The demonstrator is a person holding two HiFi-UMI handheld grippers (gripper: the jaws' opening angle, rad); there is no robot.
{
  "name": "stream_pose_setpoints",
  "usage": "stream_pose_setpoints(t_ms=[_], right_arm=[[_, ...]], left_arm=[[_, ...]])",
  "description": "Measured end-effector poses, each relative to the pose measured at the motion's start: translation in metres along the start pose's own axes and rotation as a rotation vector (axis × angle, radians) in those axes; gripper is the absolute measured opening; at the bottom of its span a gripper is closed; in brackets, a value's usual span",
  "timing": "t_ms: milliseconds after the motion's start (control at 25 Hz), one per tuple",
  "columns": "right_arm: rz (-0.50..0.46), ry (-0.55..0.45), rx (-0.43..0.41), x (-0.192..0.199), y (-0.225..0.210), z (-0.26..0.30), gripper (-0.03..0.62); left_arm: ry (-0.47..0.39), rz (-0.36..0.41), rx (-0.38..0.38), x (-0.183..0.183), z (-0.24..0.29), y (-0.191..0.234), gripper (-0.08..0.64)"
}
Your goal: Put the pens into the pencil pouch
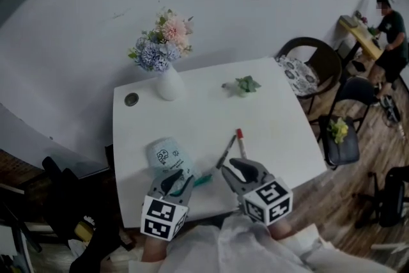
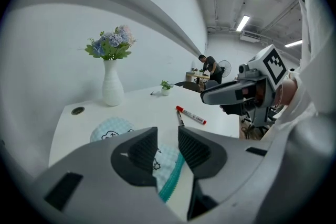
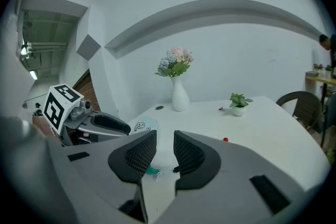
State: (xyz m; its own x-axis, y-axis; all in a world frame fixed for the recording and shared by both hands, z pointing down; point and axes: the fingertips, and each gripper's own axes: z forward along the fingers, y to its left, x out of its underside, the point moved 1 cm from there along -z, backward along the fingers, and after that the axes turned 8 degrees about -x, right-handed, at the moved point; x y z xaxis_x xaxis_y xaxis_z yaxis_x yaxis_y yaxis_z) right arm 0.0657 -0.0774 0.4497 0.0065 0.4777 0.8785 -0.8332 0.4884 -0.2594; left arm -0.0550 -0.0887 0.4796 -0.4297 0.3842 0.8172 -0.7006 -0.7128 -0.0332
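So far 0/2 done. Pencil pouch [image 1: 167, 155] lies flat on table [image 1: 192, 105], near-left. L gripper [image 1: 179, 181]: jaws apart by teal zipper [image 1: 203, 180], no grip. Black pen [image 1: 225, 151] & red-capped marker [image 1: 241, 142] outside pouch. R gripper [image 1: 238, 168]: jaws apart, empty, near pens.

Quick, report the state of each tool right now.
Left tool: open, holding nothing.
Right tool: open, holding nothing.
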Motion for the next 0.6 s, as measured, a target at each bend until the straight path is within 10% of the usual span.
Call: stream_pose_setpoints(t_ms=[320, 600], right_arm=[[-0.035, 0.065, -0.094, -0.004, -0.002, 0.014, 0.098], [-0.06, 0.122, -0.161, 0.003, 0.0, 0.019, 0.098]], left_arm=[[0.029, 0.002, -0.014, -0.004, 0.004, 0.0, 0.104], [0.15, 0.153, 0.074, 0.021, 0.007, -0.017, 0.105]])
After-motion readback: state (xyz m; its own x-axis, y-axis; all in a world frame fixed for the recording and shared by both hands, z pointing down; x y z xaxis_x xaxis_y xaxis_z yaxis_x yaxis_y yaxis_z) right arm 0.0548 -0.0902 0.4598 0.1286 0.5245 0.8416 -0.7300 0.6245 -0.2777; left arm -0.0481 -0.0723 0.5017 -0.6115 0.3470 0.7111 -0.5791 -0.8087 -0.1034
